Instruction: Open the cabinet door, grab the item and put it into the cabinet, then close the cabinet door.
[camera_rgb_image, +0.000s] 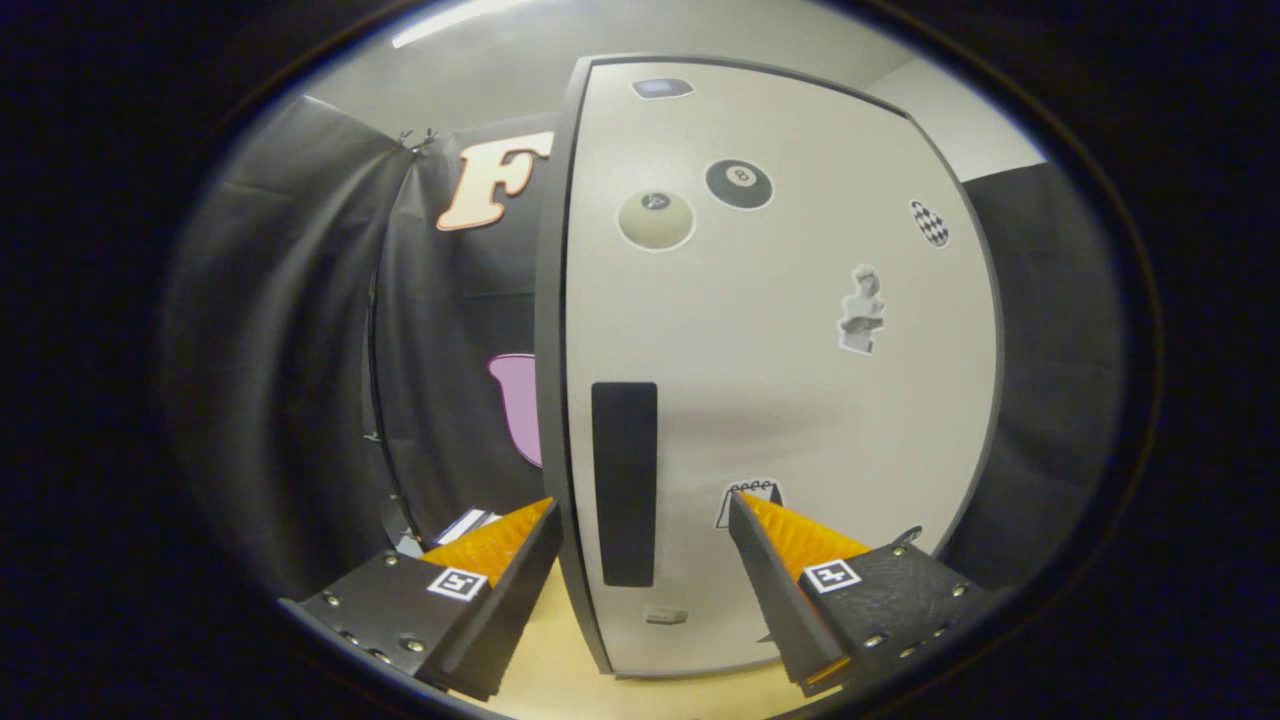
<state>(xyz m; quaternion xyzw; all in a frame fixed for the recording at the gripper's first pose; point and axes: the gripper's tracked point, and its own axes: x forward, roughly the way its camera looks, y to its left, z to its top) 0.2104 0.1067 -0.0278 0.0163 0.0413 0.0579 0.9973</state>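
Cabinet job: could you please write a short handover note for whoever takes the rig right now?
Claw: open, empty, its fingers straddling the door's left edge, the dark handle between them.
Door: looks shut or nearly so; stickers on its face.
Item: something small lies on the table beyond the left finger; I cannot tell what it is.
Done: nothing evident.
Left: open the door, grab the item, put it inside, close.

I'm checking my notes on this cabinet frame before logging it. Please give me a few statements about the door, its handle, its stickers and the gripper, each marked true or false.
1. The pale grey cabinet door is shut. True.
2. The gripper is clamped on the black vertical handle strip. False: its fingers are spread open, with the strip and the door's dark edge between them, nothing gripped.
3. A black eight-ball sticker is on the door. True.
4. The handle strip sits near the door's right edge. False: it is near the left edge.
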